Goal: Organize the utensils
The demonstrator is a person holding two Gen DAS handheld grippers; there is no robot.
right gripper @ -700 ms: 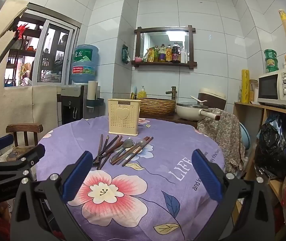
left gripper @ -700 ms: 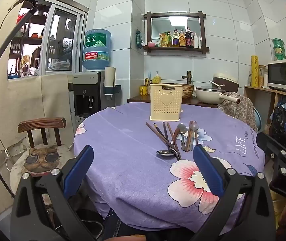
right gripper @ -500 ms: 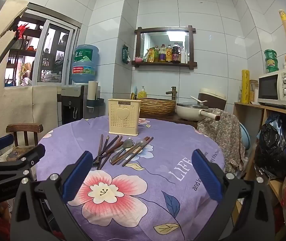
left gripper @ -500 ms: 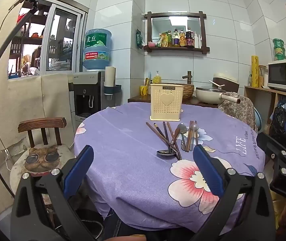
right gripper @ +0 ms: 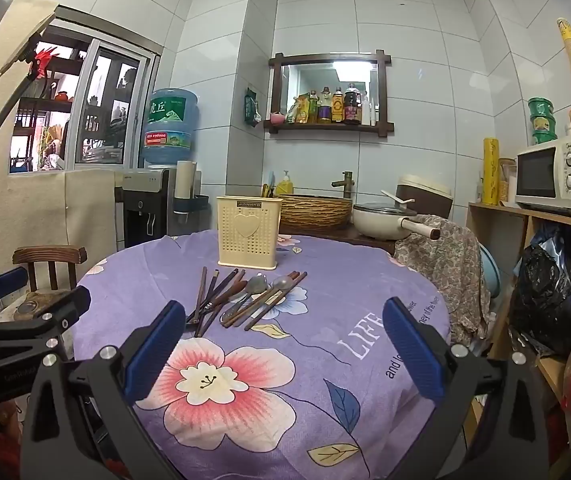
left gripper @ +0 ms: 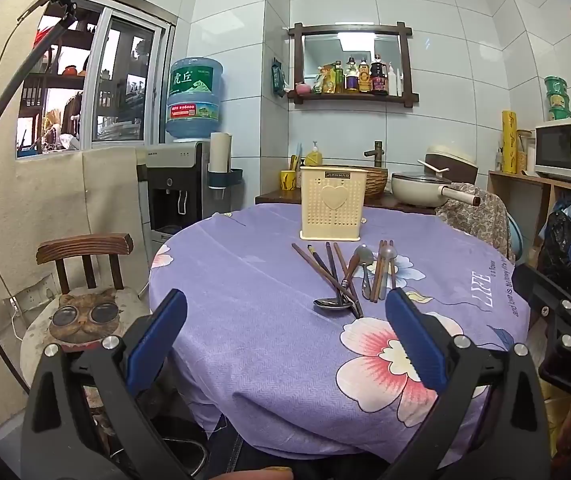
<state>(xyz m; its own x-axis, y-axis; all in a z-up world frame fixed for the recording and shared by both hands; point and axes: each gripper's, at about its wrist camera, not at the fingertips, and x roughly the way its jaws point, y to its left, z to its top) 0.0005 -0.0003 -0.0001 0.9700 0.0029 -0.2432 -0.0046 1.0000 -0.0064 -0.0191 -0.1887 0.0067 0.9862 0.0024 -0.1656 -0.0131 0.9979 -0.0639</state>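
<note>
A pile of wooden chopsticks and metal spoons (left gripper: 345, 276) lies on the purple flowered tablecloth (left gripper: 253, 320), also in the right wrist view (right gripper: 241, 296). A cream perforated utensil holder (left gripper: 332, 202) stands upright just behind the pile, also in the right wrist view (right gripper: 247, 232). My left gripper (left gripper: 285, 344) is open and empty, held at the table's near edge, short of the pile. My right gripper (right gripper: 283, 348) is open and empty, above a printed flower, short of the pile.
A wooden chair with a cat cushion (left gripper: 85, 312) stands left of the table. A water dispenser (left gripper: 181, 192) is behind it. A pan (right gripper: 385, 220) and a woven basket (right gripper: 313, 210) sit on the counter behind the table. A shelf with a microwave (right gripper: 549, 176) is at the right.
</note>
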